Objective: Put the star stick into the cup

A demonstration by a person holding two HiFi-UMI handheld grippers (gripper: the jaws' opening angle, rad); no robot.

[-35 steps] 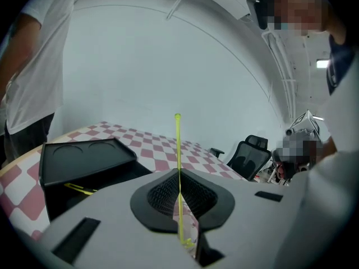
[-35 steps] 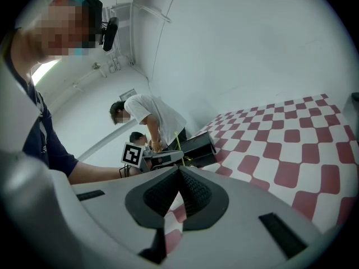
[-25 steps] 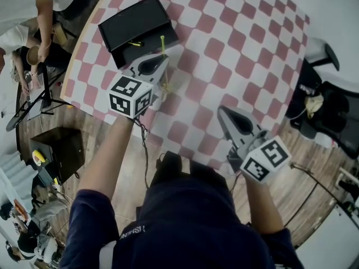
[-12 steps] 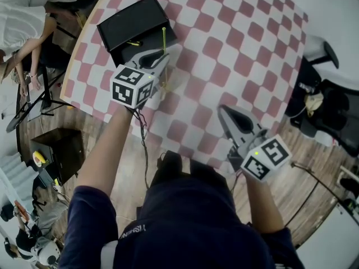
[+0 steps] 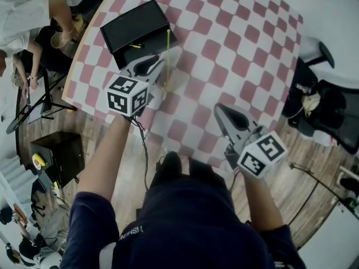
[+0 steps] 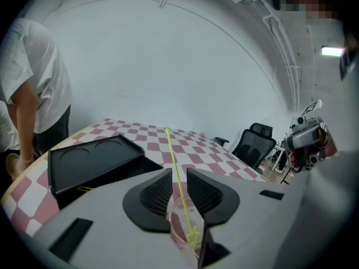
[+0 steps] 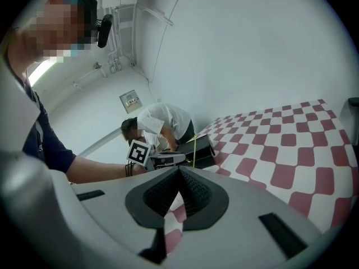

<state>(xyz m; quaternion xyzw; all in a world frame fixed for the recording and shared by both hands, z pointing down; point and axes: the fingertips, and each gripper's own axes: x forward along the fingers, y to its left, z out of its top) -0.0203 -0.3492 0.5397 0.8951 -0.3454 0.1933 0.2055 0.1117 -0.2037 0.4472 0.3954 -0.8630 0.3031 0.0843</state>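
star stick (image 6: 175, 167) in cup (image 6: 178, 233), between parted left gripper (image 6: 179, 171) jaws (right gripper (image 7: 179, 170) closed)

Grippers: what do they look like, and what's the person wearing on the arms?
Both the left gripper and right gripper are pale grey wedges with black ribbed jaw pads, each carrying a white cube with black square markers. A thin dark cable trails from the left one. The sleeves are short and navy.

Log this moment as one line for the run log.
stick in cup, leaning | left gripper open, fingers either side of stick | right gripper shut, empty
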